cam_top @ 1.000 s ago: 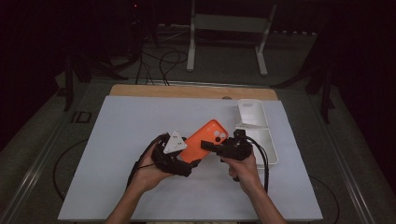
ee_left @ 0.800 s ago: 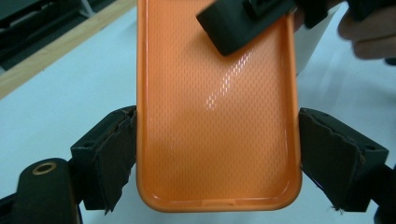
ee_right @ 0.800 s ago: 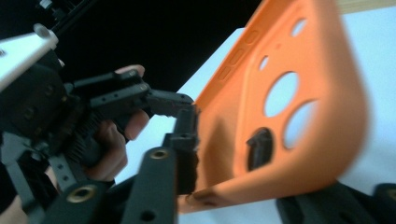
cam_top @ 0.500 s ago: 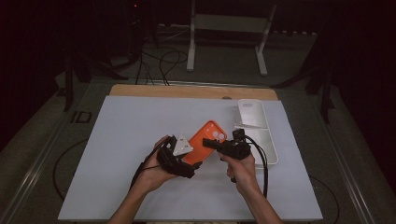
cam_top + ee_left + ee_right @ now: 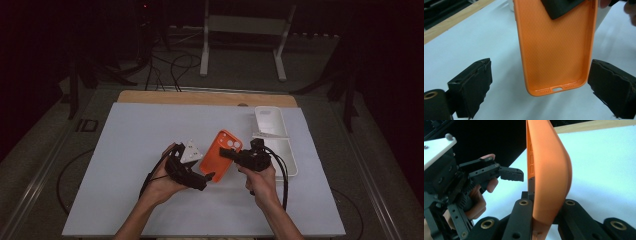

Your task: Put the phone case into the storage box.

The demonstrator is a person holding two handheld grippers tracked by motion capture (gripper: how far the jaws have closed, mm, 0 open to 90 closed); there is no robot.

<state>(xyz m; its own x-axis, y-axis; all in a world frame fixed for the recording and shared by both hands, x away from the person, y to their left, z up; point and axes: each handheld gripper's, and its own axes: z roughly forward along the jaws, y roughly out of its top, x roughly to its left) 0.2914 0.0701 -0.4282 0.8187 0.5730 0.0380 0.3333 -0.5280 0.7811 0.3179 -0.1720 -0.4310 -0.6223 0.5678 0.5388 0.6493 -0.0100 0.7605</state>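
An orange phone case point(image 5: 218, 159) is held off the white mat between my two hands. My right gripper point(image 5: 228, 154) is shut on its camera end; in the right gripper view the case point(image 5: 549, 182) stands edge-on, pinched between the jaws of that gripper point(image 5: 544, 216). My left gripper point(image 5: 206, 177) is open around the case's bottom end. Its jaws have just been opening. In the left gripper view the case's hollow inside point(image 5: 556, 50) hangs between the two black pads point(image 5: 474, 85), apart from both.
A white tray point(image 5: 289, 150) lies right of the hands, with a white case point(image 5: 267, 120) at its far end. The mat point(image 5: 125, 130) sits on a wooden board point(image 5: 200, 97). A metal stand point(image 5: 240, 25) rises behind the table.
The right gripper's jaws have closed on the case's camera end. The left gripper's jaws have spread off the case's bottom end. Both hands stay about where they were.
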